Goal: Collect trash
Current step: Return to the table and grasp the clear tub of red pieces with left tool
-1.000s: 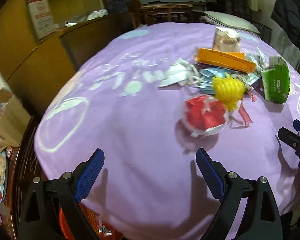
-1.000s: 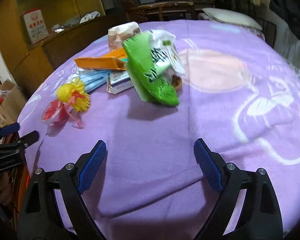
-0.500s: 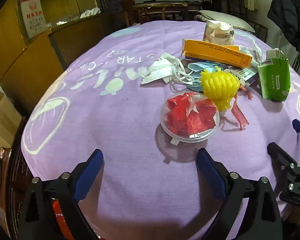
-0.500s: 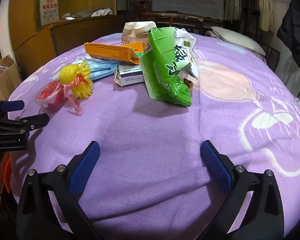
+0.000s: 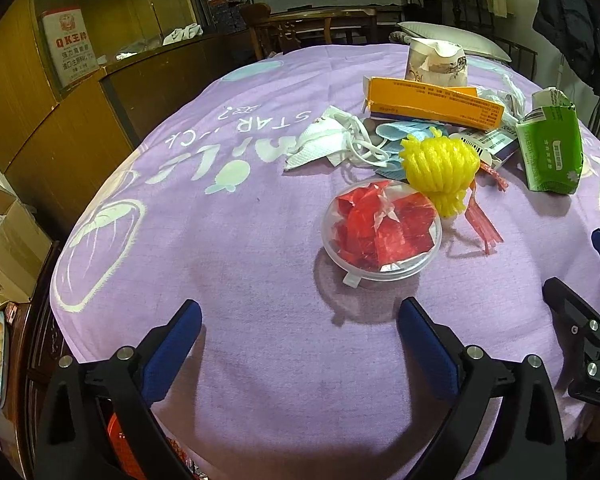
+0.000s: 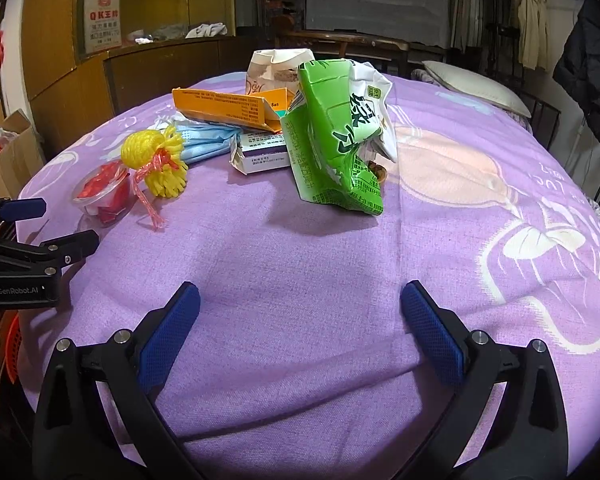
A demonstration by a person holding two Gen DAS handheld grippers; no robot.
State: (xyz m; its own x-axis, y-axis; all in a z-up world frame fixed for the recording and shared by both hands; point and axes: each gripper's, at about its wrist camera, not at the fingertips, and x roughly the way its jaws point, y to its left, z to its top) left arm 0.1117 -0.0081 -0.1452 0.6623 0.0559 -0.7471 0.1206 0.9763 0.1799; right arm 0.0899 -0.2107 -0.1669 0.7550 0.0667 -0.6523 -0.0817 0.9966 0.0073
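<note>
Behind green carton [image 6: 336,148], perhaps food scraps [image 6: 378,170].

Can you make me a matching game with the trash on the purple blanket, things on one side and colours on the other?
Things:
1. foam net ball
2. long flat box
3. crumpled carton
4. scraps in the clear round tub

Colours:
A. green
B. red
C. yellow
D. orange

Pairs: 1-C, 2-D, 3-A, 4-B
</note>
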